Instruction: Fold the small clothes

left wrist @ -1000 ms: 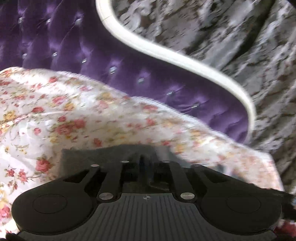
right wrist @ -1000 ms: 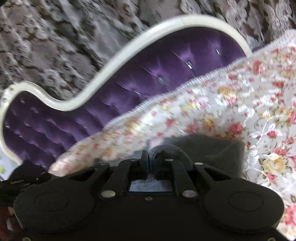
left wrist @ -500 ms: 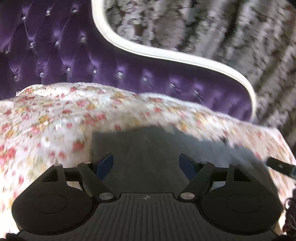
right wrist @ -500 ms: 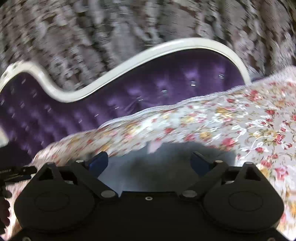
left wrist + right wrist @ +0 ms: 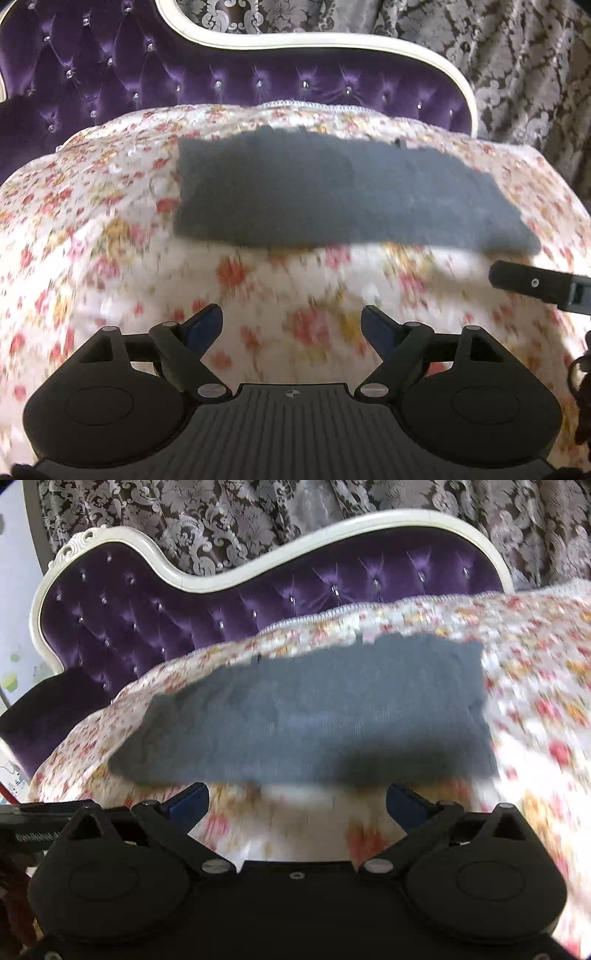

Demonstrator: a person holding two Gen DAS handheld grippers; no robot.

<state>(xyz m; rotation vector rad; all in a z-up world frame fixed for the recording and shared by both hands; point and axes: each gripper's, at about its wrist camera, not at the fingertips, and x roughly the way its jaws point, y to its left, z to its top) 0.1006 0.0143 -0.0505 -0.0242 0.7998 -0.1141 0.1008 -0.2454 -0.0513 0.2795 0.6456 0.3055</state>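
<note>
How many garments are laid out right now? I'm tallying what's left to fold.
1. A grey garment lies flat on the floral cover, beyond both open grippers, left and right. Anything outside these views can't be counted.

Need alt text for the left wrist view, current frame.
A dark grey garment lies flat on a floral bedspread, beyond the open, empty left hand-held gripper. Behind is a purple tufted headboard; the right hand-held gripper's tip pokes in at the right edge.
</note>
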